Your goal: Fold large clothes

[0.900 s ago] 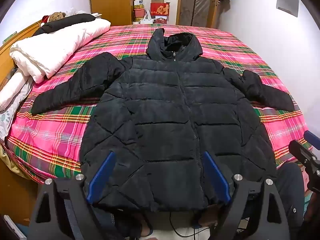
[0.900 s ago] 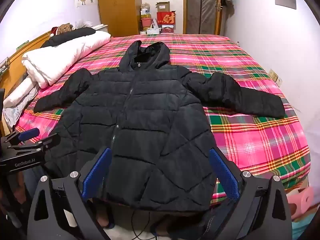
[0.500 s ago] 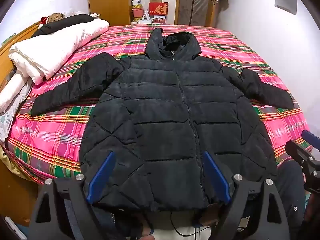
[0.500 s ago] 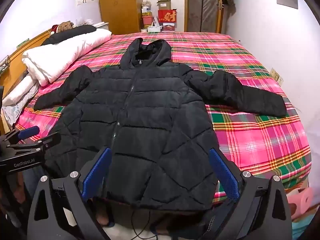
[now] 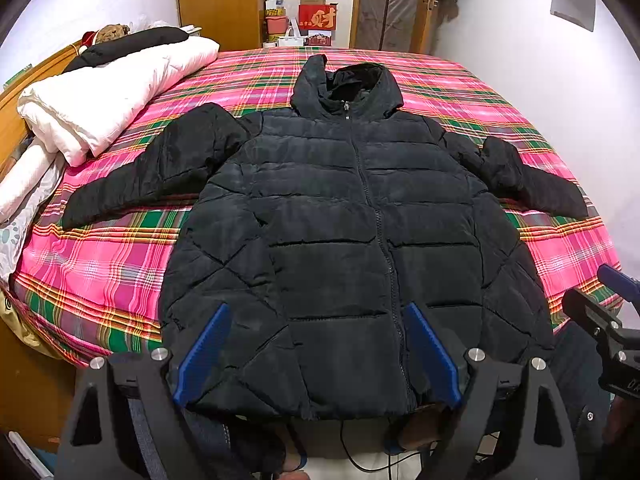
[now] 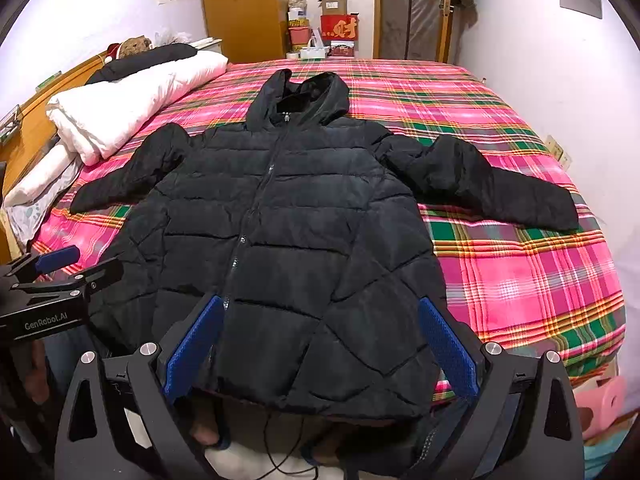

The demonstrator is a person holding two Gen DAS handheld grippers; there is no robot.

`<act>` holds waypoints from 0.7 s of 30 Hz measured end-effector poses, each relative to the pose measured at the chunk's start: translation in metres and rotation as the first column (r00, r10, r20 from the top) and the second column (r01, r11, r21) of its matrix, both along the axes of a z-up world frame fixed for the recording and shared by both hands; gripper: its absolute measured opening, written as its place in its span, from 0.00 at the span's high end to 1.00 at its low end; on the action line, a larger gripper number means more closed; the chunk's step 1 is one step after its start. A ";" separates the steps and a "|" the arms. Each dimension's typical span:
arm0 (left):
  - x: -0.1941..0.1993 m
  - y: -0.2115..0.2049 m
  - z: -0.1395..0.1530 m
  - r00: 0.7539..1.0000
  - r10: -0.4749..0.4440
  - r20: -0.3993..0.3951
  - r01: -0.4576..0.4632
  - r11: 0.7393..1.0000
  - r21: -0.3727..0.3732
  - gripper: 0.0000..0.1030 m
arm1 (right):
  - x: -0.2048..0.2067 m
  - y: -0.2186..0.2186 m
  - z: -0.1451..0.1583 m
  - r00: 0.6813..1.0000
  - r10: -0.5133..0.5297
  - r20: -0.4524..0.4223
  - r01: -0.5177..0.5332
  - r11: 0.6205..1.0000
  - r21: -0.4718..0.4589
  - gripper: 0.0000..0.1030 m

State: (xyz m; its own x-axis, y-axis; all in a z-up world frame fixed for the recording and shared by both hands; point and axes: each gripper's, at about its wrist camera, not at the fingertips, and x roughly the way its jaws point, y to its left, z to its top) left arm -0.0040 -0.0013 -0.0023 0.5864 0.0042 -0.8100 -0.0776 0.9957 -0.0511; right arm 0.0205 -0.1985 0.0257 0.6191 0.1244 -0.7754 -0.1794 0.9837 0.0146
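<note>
The big black puffy hooded coat (image 5: 344,232) lies flat on the pink checked bed (image 5: 104,272), and the left gripper (image 5: 316,356) and right gripper (image 6: 320,352) hang above its hem, jaws wide apart and empty, so a thin pinch could slip off.

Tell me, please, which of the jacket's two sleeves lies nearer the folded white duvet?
The left sleeve of the black jacket, pointing toward the white duvet by the headboard. The right sleeve stretches toward the wall side, away from it.
</note>
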 end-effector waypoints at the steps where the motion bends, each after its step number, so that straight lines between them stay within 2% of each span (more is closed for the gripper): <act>1: 0.000 0.000 0.000 1.000 0.000 -0.002 0.000 1.000 -0.001 0.13 | 0.000 0.000 0.000 1.000 0.001 -0.001 -0.001 1.000 -0.001 0.05; 21: -0.001 0.002 -0.003 1.000 0.000 -0.007 0.000 1.000 0.000 0.13 | -0.002 0.006 -0.004 1.000 0.009 -0.011 -0.009 1.000 -0.001 0.05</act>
State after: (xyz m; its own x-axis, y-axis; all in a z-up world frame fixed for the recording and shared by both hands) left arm -0.0053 0.0011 -0.0052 0.5807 0.0044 -0.8141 -0.0782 0.9957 -0.0504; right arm 0.0184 -0.1922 0.0215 0.6095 0.1292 -0.7822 -0.1881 0.9820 0.0157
